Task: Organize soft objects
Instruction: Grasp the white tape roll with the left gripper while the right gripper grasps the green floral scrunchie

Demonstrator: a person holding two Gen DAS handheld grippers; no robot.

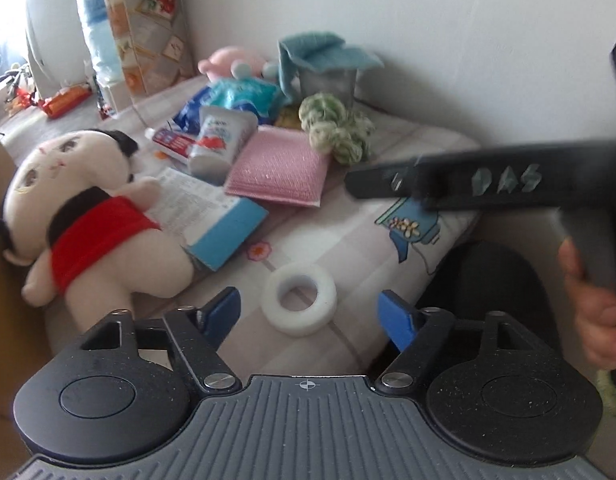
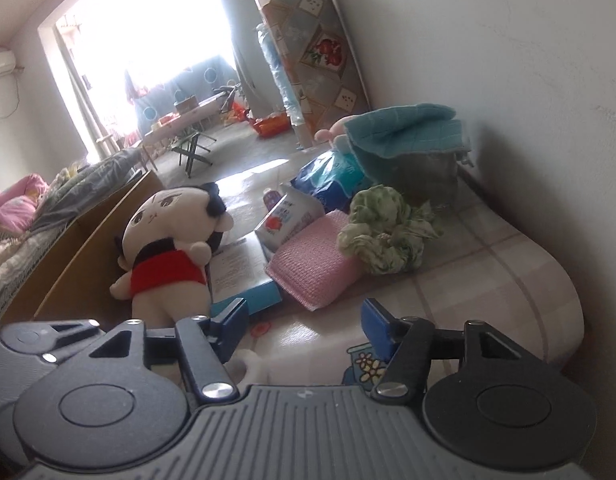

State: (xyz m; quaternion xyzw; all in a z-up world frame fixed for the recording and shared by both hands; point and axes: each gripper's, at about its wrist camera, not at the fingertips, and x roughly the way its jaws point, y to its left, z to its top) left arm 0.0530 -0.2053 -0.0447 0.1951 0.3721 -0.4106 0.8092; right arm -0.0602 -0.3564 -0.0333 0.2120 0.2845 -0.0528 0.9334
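While its blue pads stand partly apart with nothing pressed between them, the left gripper [image 1: 310, 314] hangs over the near edge of the table [image 1: 348, 240], and a white foam ring [image 1: 299, 298] lies on the patterned cloth in the gap ahead of the pads, touched by neither. The right gripper [image 2: 303, 330] is likewise part-way open and empty above the same near edge, a printed flower pot on the cloth showing just under its right pad. In the left wrist view that gripper crosses the right side as a dark blurred bar, with a hand [image 1: 596, 320] around its grip.

Just past the ring, toward the left edge, a plush doll [image 1: 87, 216] in a red top lies on its back, leaning partly on a blue-and-white box [image 1: 215, 220]. A brown cardboard wall [image 2: 67, 264] stands beside the doll at that left edge. Beyond the box, near the middle of the table, a pink scrubbing pad [image 1: 277, 168] lies flat, with a white tube [image 1: 219, 140] and a toothpaste tube [image 1: 169, 142] just to its left. A green-and-white cloth bundle [image 1: 336, 128] rests touching the pad's far right corner. At the far edge by the wall, a teal towel [image 1: 320, 56] drapes over a grey container [image 1: 328, 82], with a blue plastic pack [image 1: 235, 98] and a pink plush toy [image 1: 227, 62] to its left.
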